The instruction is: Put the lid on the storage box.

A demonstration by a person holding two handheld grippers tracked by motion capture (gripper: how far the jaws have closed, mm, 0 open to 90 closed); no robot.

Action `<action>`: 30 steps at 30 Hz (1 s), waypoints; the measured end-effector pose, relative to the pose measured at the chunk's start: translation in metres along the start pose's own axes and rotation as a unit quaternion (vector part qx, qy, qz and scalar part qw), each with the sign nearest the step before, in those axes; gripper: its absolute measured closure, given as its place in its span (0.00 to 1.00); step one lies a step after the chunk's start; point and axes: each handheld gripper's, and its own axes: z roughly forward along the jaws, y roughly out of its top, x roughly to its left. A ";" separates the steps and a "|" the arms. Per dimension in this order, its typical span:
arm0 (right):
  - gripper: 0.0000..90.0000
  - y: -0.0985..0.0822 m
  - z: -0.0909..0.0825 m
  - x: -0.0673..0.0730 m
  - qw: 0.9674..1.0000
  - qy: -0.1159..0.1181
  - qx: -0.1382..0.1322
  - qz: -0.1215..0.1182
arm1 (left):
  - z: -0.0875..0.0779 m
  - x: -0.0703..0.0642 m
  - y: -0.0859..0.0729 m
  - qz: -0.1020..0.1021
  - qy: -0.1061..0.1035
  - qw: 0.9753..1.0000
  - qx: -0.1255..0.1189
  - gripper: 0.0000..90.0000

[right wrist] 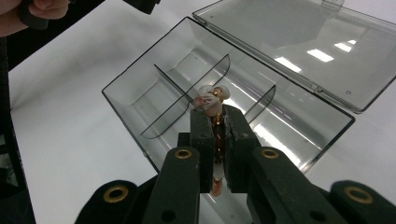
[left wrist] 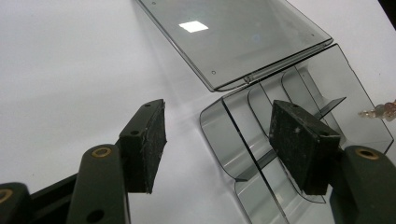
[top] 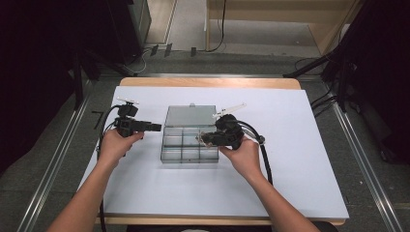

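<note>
A clear grey compartment box [top: 167,145] lies mid-table with its lid [top: 189,116] folded back flat behind it. My right gripper [top: 204,139] hovers over the box's right side. In the right gripper view its jaws [right wrist: 215,112] are shut on a small ornament of pale beads and copper wire [right wrist: 212,97], held above the divided compartments [right wrist: 140,93]. My left gripper [top: 155,127] sits just left of the box, pointing at it. Its jaws [left wrist: 217,105] stand open and empty, with the box's corner [left wrist: 219,130] beyond them. The ornament [left wrist: 379,111] shows at the right edge.
A white sheet [top: 290,145] covers the wooden table. Cables trail from both grippers down toward the table's front edge. Metal rails [top: 367,164] run along the floor on both sides, and dark stands and cables stand behind.
</note>
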 end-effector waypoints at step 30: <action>0.95 -0.004 0.025 0.018 1.000 0.005 0.021 -0.013 | 0.000 0.000 0.000 0.004 -0.002 1.000 -0.002 0.41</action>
